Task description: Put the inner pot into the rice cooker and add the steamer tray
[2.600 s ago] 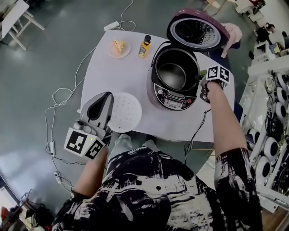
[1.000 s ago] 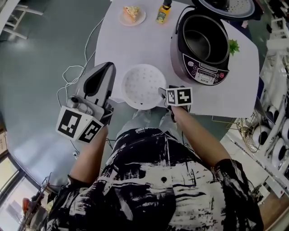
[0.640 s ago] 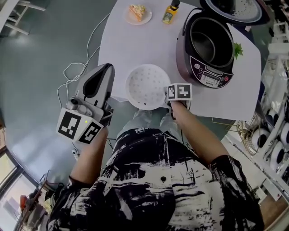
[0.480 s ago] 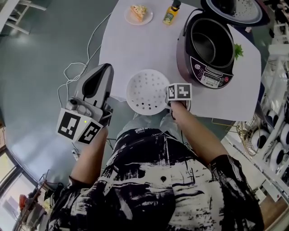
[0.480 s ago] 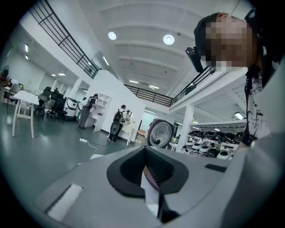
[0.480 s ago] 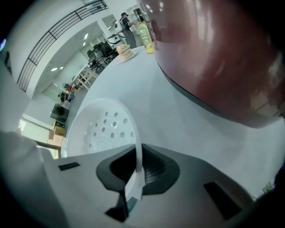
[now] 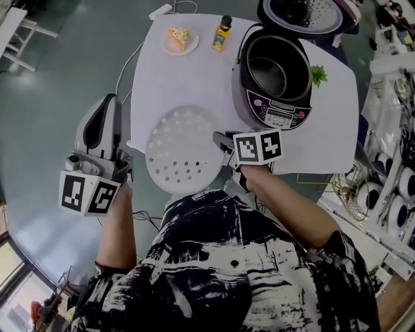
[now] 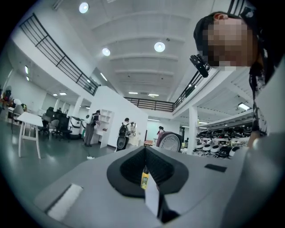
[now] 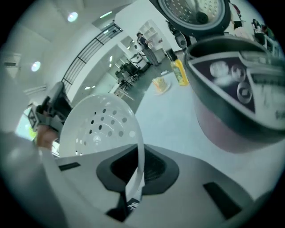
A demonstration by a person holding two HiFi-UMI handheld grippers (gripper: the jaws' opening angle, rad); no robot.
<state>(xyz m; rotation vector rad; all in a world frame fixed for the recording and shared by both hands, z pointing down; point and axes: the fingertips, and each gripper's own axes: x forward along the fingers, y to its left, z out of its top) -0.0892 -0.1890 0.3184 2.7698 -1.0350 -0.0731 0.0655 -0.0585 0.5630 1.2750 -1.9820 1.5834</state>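
Note:
The white perforated steamer tray (image 7: 180, 150) hangs tilted over the table's near edge. My right gripper (image 7: 222, 141) is shut on its right rim. In the right gripper view the tray (image 9: 95, 129) rises from the right gripper (image 9: 135, 177), its rim pinched between the pads. The purple rice cooker (image 7: 272, 84) stands on the white table (image 7: 188, 74) with its lid (image 7: 299, 14) up and the dark inner pot (image 7: 269, 70) seated inside. My left gripper (image 7: 104, 110) is off the table's left side, jaws together with nothing in them.
A plate of cake (image 7: 176, 37) and a yellow bottle (image 7: 222, 32) sit at the table's far edge, and a green sprig (image 7: 318, 74) lies right of the cooker. Cables (image 7: 120, 74) trail on the floor. Shelves (image 7: 395, 181) of white goods stand at the right.
My right gripper has shut on the tray's rim and lifted the tray off the table, tilting it. My left gripper has risen and drifted left.

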